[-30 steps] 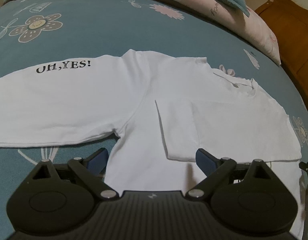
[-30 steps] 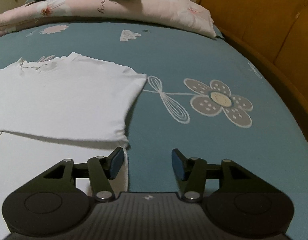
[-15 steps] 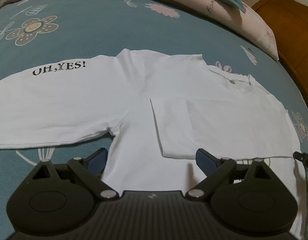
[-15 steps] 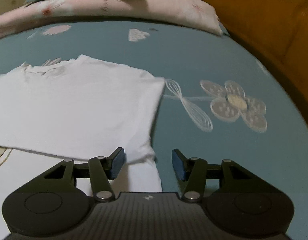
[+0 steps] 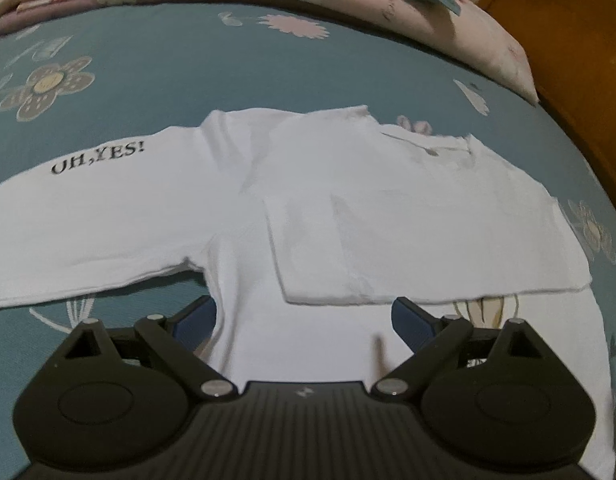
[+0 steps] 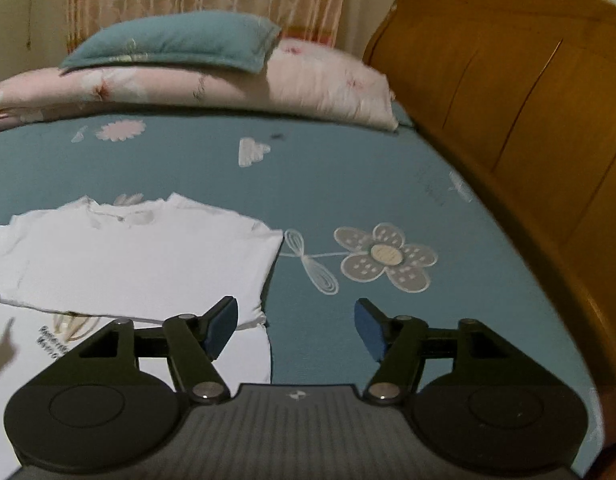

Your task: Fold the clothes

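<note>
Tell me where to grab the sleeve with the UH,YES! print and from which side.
Grip the sleeve at its cuff end, near the left edge of the left wrist view, coming in from outside the shirt. It lies flat and spread, still unfolded, while the other sleeve is already folded over the body.

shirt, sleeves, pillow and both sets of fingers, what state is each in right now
shirt: flat on the bed sheet, partly folded
right sleeve: folded in over the body
left sleeve: spread out flat, "UH,YES!" print up
pillow: resting on the quilt
left gripper: fingers open, holding nothing, over the shirt
right gripper: fingers opening, nothing between them
</note>
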`<state>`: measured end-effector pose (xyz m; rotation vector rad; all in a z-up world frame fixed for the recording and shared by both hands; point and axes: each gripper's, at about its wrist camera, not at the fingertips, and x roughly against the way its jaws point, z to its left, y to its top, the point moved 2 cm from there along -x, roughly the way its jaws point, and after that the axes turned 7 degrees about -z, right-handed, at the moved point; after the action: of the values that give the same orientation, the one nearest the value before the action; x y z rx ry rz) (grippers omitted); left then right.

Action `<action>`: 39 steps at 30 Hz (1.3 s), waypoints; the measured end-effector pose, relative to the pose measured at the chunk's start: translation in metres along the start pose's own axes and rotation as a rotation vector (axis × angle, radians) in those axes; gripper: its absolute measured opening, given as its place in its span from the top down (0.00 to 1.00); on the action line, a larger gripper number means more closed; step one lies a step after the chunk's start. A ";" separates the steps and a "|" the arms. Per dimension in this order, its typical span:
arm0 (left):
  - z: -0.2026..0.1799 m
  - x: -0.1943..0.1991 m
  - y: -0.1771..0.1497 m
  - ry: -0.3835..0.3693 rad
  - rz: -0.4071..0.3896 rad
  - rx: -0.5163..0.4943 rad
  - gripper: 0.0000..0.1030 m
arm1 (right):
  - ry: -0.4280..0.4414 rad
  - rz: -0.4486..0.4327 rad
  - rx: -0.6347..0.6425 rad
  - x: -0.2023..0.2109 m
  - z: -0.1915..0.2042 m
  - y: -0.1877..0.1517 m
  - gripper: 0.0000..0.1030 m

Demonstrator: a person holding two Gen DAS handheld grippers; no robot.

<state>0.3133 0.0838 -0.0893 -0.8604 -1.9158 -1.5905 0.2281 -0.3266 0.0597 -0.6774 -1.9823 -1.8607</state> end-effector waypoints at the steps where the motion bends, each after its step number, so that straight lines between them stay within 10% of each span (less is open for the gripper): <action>1: -0.003 0.002 -0.001 -0.004 -0.004 -0.006 0.09 | 0.014 0.007 -0.008 0.004 0.002 -0.004 0.29; 7: -0.018 0.020 -0.008 -0.109 -0.012 -0.018 0.09 | 0.091 0.130 -0.011 -0.011 0.048 -0.051 0.29; 16: -0.025 0.020 -0.035 -0.055 0.024 -0.135 0.09 | 0.137 0.231 0.033 -0.038 0.138 -0.129 0.24; 22: -0.032 0.012 -0.059 -0.056 0.028 -0.218 0.08 | 0.097 0.192 -0.058 -0.017 0.131 -0.158 0.00; 39: -0.025 0.014 -0.078 -0.100 -0.145 -0.282 0.01 | 0.163 0.108 -0.035 -0.005 0.120 -0.174 0.00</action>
<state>0.2454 0.0519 -0.1263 -0.9476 -1.8863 -1.9738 0.1455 -0.2127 -0.0981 -0.6087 -1.7802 -1.8281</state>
